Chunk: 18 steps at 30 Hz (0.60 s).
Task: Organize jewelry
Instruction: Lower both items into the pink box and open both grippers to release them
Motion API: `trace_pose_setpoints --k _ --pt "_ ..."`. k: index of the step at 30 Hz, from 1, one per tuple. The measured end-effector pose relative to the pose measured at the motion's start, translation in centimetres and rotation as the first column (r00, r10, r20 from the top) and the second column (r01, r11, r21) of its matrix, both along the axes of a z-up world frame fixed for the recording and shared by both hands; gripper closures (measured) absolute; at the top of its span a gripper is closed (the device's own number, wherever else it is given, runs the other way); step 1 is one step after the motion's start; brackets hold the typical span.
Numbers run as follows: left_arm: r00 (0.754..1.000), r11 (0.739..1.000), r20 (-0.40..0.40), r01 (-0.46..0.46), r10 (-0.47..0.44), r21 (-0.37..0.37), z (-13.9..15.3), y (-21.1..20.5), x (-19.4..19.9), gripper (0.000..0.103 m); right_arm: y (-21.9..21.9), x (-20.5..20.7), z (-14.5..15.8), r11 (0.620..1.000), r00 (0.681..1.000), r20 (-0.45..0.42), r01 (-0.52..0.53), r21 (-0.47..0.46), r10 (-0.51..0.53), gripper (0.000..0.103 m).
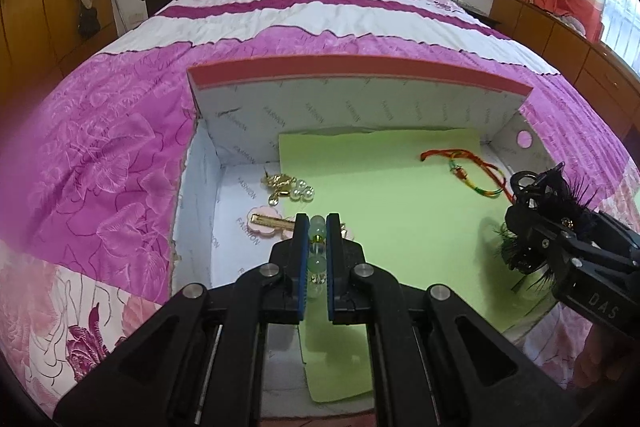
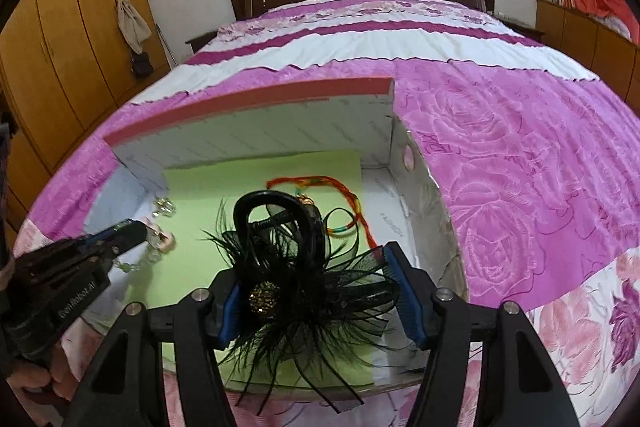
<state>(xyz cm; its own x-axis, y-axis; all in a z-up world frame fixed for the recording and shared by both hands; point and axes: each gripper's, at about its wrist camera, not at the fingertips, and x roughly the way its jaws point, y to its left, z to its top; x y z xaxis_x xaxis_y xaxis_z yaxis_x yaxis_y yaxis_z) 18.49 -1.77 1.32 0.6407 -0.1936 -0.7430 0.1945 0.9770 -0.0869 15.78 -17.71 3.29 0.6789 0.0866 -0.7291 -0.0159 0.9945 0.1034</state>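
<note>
Bead bracelet (image 1: 318, 251), pale green, clamped near left. Black feather hair clip (image 2: 304, 267), clamped near right. Red cord bracelet (image 1: 472, 171), far right on green sheet.

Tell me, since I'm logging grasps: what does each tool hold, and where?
Left tool: pale green bead bracelet, pinched across its beads. Right tool: black feathered hair clip, gripped at its feathered bow.

Open box (image 1: 360, 99) on pink bedspread (image 1: 120, 147)
</note>
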Motion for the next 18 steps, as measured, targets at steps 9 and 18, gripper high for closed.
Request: trace_pose_setpoints --k 9,18 --pt "0.999 0.999 -0.040 -0.034 0.035 0.021 -0.7 0.1 0.4 0.091 0.1 0.0 -0.1 1.000 1.000 -0.004 -0.005 -0.005 0.005 0.035" --pt "1.000 0.999 -0.026 -0.005 0.006 0.036 0.1 -0.7 -0.8 0.064 -0.1 -0.8 0.9 0.999 1.000 0.007 -0.010 0.050 0.010 0.030"
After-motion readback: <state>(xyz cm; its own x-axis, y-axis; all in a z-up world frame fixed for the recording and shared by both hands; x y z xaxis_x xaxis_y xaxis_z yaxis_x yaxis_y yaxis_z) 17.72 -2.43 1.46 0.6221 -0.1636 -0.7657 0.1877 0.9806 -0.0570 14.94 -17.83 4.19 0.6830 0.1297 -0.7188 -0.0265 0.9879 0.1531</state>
